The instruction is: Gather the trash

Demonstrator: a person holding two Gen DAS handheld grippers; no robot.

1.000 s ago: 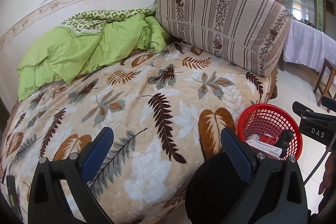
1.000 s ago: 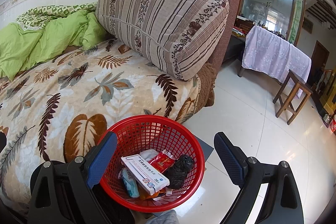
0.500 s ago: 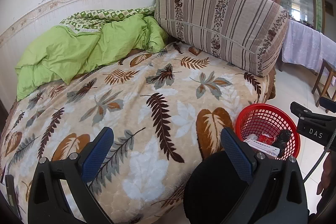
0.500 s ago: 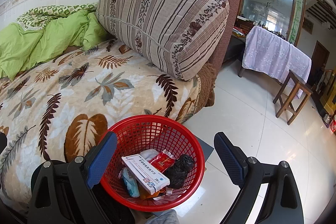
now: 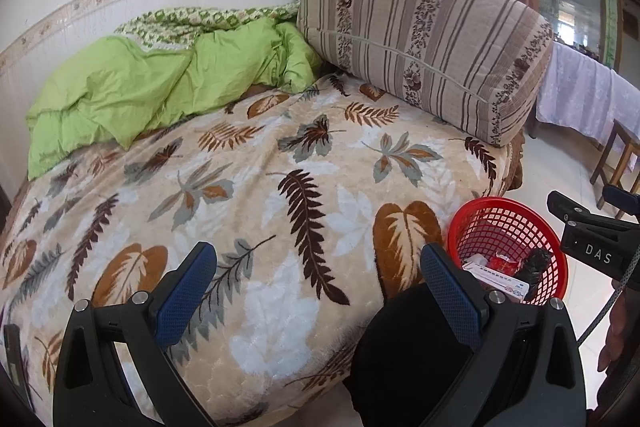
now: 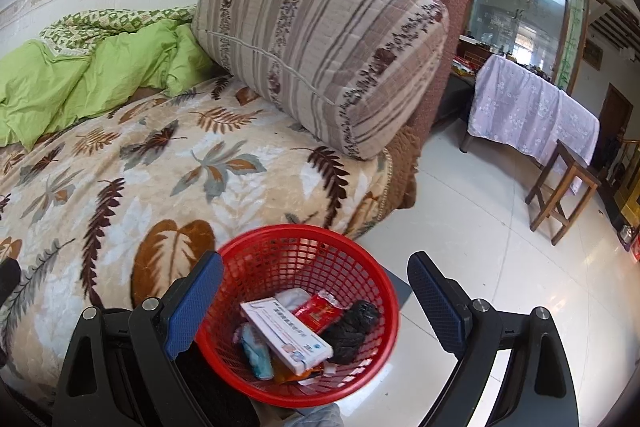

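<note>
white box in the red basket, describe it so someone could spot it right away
Start at the leaf-patterned bed; the red mesh basket sits on the floor beside it. The white box lies inside, long, flat and printed, unlike the red wrapper and black lump.

I see a red mesh basket point(image 6: 304, 259) holding a white box point(image 6: 286, 335) with blue print, a red wrapper point(image 6: 318, 311) and a black crumpled bag point(image 6: 352, 327). My grippers' pads point(image 6: 194, 307) are blue on black frames. The blanket point(image 5: 248, 195) is cream with brown, grey and white leaves. The quilt point(image 5: 132, 91) is lime green; the bolster point(image 5: 424, 43) is beige with brown stripes and floral bands. A lilac floral cloth point(image 6: 528, 107) covers the table.
</note>
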